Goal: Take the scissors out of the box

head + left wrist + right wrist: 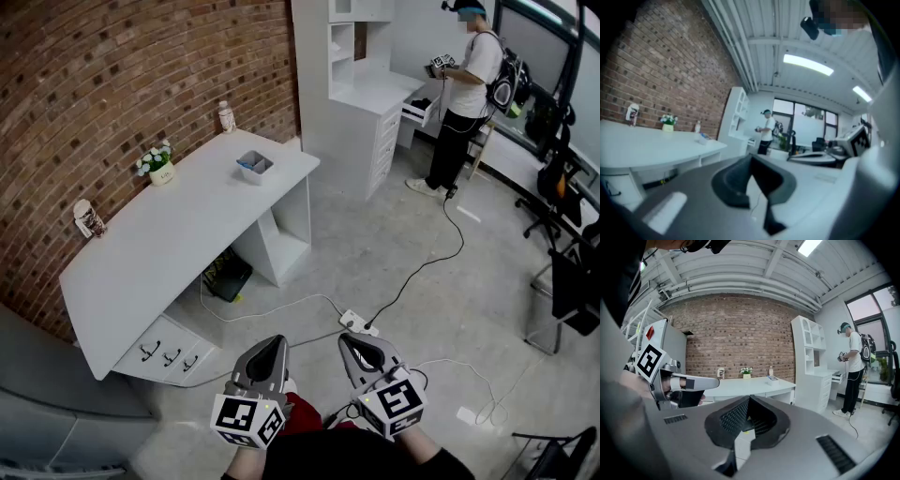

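Observation:
A small grey box [253, 166] stands on the white desk [169, 244] near its far end, with something blue inside; I cannot make out scissors from here. Both grippers hover low over the floor, well short of the desk. My left gripper [271, 344] is shut with nothing between its jaws, and in the left gripper view its tips [751, 158] meet. My right gripper [350, 340] is also shut and empty, with its tips [749, 399] together. The box [772, 378] shows small and far off in the right gripper view, and the left gripper [684, 383] sits at that view's left.
A flower pot [156, 165], a bottle [226, 116] and a small figure [89, 218] line the desk's wall side. A power strip [356, 323] and cables lie on the floor. A person [464, 89] stands by the white shelf unit [361, 84]. Chairs stand at right.

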`<action>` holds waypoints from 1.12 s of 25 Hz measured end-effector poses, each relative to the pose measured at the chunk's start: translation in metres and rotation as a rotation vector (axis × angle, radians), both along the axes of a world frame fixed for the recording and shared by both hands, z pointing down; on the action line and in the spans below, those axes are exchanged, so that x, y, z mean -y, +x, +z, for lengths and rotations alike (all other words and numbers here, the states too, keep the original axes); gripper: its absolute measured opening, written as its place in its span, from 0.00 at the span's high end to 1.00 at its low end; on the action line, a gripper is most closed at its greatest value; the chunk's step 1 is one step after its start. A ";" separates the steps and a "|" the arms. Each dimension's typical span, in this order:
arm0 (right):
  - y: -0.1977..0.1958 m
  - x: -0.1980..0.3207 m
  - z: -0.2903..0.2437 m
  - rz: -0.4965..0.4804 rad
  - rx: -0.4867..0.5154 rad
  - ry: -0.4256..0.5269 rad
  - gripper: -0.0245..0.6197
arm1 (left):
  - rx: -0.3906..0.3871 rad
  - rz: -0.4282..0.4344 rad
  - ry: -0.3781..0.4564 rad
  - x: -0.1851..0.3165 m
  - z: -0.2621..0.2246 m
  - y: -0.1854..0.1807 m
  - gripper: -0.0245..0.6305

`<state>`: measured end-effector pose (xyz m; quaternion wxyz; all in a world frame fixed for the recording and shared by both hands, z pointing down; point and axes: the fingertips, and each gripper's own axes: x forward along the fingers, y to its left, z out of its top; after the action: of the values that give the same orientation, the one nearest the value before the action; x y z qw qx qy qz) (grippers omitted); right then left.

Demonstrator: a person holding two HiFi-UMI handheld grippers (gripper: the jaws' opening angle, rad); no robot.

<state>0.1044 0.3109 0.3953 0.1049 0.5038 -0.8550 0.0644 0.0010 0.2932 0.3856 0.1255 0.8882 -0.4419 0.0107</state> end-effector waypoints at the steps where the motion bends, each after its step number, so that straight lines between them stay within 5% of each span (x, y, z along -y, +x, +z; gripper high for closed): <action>1: -0.002 0.002 0.000 -0.001 0.002 0.001 0.95 | 0.003 -0.001 -0.001 0.002 0.001 -0.002 0.96; 28: -0.048 0.135 0.008 0.073 0.073 -0.056 0.95 | 0.035 -0.011 -0.033 0.132 0.021 -0.089 0.96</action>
<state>0.0565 0.1754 0.4035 0.0854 0.5288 -0.8372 0.1105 -0.0883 0.1612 0.4064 0.1323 0.8832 -0.4488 0.0326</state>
